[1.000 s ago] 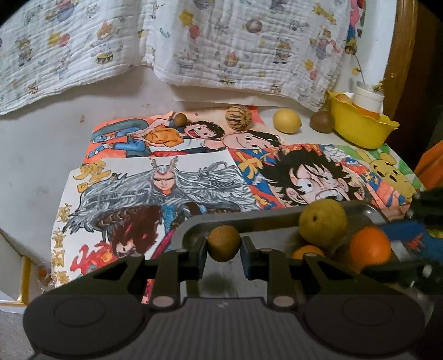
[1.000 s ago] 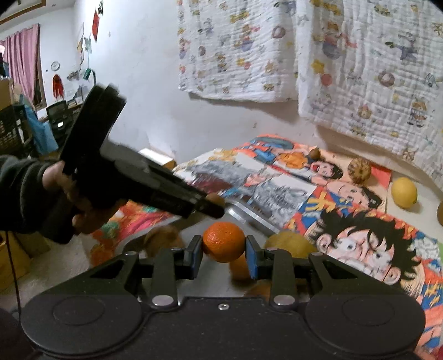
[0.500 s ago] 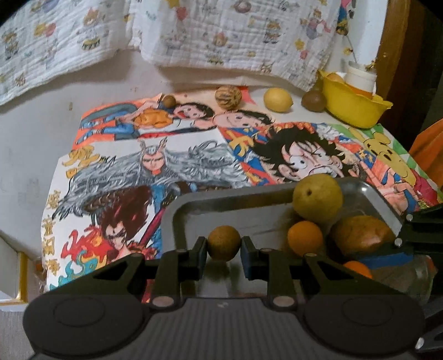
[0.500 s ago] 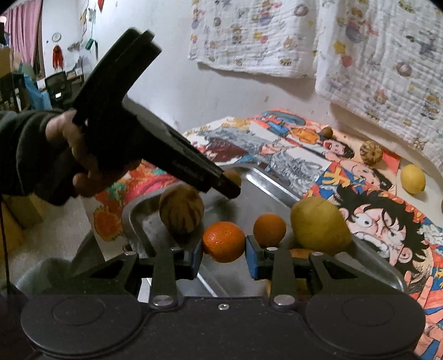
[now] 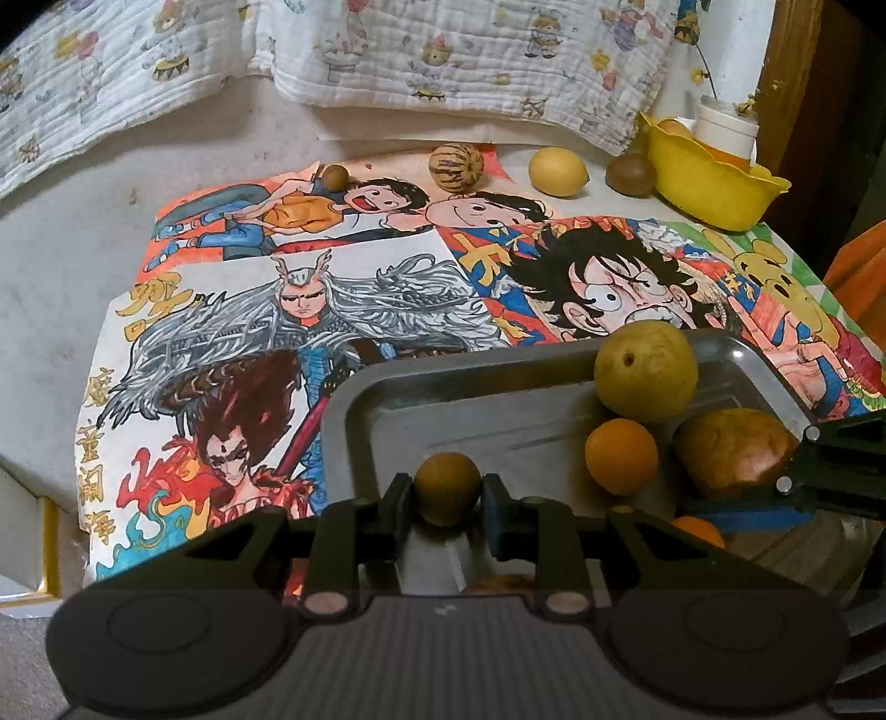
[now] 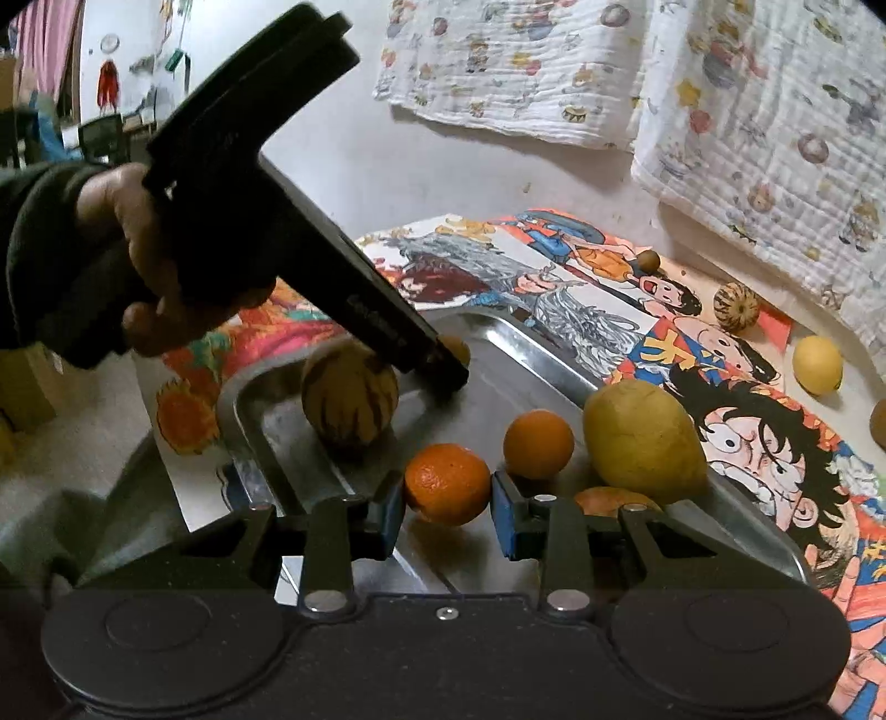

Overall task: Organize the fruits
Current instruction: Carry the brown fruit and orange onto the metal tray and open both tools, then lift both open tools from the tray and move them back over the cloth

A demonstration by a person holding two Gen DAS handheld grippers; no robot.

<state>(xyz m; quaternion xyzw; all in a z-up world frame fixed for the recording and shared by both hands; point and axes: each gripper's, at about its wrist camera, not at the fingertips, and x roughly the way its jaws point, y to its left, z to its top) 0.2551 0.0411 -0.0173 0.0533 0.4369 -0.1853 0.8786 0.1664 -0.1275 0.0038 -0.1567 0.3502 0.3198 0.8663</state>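
My left gripper (image 5: 447, 490) is shut on a small brown round fruit (image 5: 447, 487) and holds it low over the near left part of the metal tray (image 5: 354, 399). My right gripper (image 6: 447, 501) is shut on an orange (image 6: 447, 483) over the tray (image 6: 531, 338). In the tray lie a yellow-green pear (image 5: 645, 370), a smaller orange (image 5: 621, 455), a brown fruit (image 5: 731, 451) and a striped melon (image 6: 350, 400). In the right wrist view the left gripper (image 6: 443, 368) reaches in from the left.
At the back of the cartoon-print cloth lie a small brown fruit (image 5: 335, 177), a striped melon (image 5: 456, 167), a lemon (image 5: 557, 170) and a kiwi (image 5: 630, 174). A yellow bowl (image 5: 709, 183) stands at the back right. A quilt (image 5: 387, 50) hangs on the wall.
Both grippers have come lower over the tray with their fruit still held. The tray and its fruit look larger and nearer in both views.
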